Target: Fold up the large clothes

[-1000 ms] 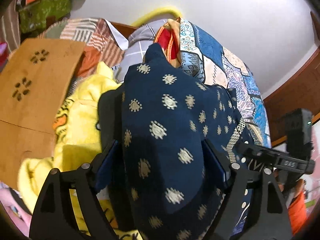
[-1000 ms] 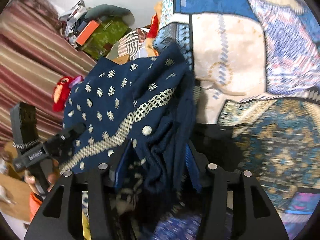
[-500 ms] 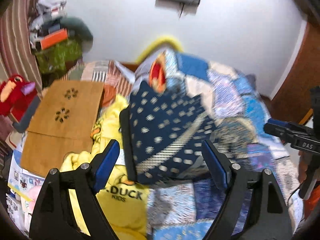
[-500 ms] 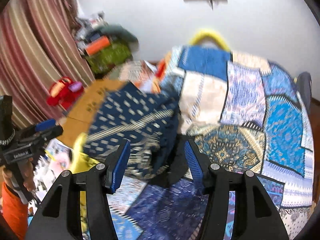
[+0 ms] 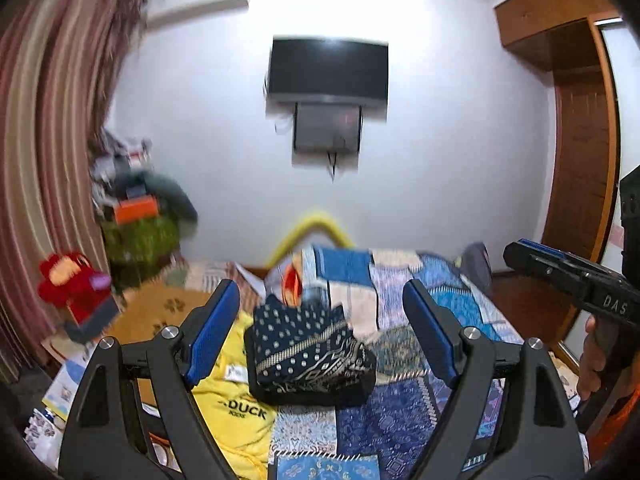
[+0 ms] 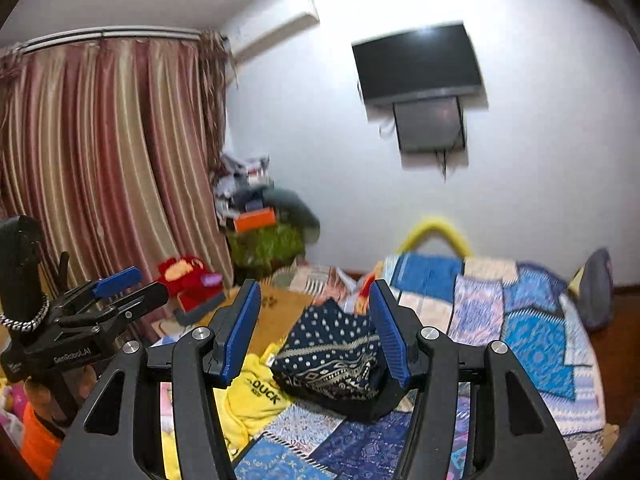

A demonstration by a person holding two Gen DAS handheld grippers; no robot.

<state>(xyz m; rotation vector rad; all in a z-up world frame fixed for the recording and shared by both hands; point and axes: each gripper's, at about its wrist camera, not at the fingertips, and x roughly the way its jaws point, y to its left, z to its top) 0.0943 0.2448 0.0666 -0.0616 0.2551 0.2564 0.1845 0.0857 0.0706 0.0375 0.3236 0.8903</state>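
The folded navy garment (image 5: 308, 350) with pale dots and a patterned band lies in a compact bundle on the patchwork bedspread (image 5: 400, 308). It also shows in the right wrist view (image 6: 336, 354). My left gripper (image 5: 320, 328) is open and empty, held above and back from the bundle. My right gripper (image 6: 314, 330) is open and empty, also raised clear of it. The right gripper shows at the right edge of the left wrist view (image 5: 568, 280). The left gripper shows at the left of the right wrist view (image 6: 116, 292).
A yellow "DUCK" garment (image 5: 236, 408) lies left of the bundle, partly under it. A wooden board (image 5: 156, 316), a red plush toy (image 5: 74, 284) and a clutter pile (image 5: 136, 216) sit at the left. A TV (image 5: 328, 70) hangs on the wall; a wardrobe (image 5: 576, 120) stands right.
Both grippers let go of the navy garment, which now lies folded on the bed. Both pulled up and back, so the view tilted up to the wall and TV.
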